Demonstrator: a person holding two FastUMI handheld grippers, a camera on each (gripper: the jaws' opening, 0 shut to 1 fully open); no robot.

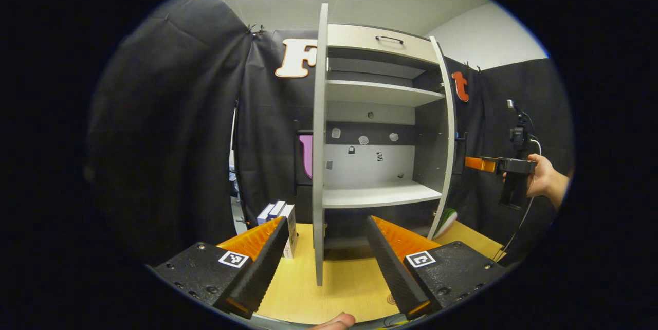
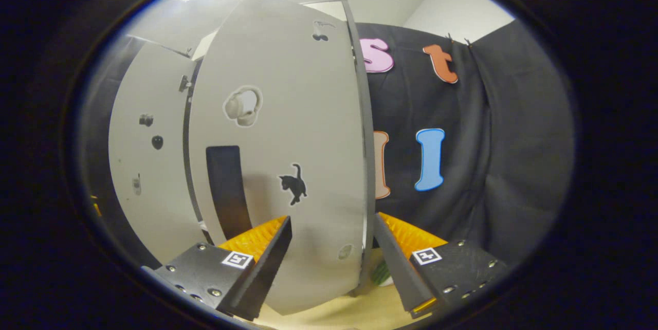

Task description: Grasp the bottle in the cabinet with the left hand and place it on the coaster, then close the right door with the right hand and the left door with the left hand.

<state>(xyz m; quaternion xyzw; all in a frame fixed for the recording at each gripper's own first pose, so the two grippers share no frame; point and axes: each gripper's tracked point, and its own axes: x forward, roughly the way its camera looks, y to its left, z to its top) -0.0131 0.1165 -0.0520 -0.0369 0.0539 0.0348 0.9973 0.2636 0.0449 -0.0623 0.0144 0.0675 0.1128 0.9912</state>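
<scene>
The cabinet [image 1: 380, 129] ahead of the left claw [image 1: 325, 263] has bare shelves. Its left door [image 1: 320, 145] stands open, edge-on between that claw's spread fingers. The right door [image 2: 288, 155] fills the front of the released right claw [image 2: 333, 263], seemingly mid-closing. The bottle's place I cannot tell; both doors remain to shut.

green-striped object [image 1: 446, 218]: mostly hidden behind the right door [image 1: 443, 134]
white boxes [image 1: 280, 217]: partly behind left tool's finger [image 1: 257, 263]
</scene>
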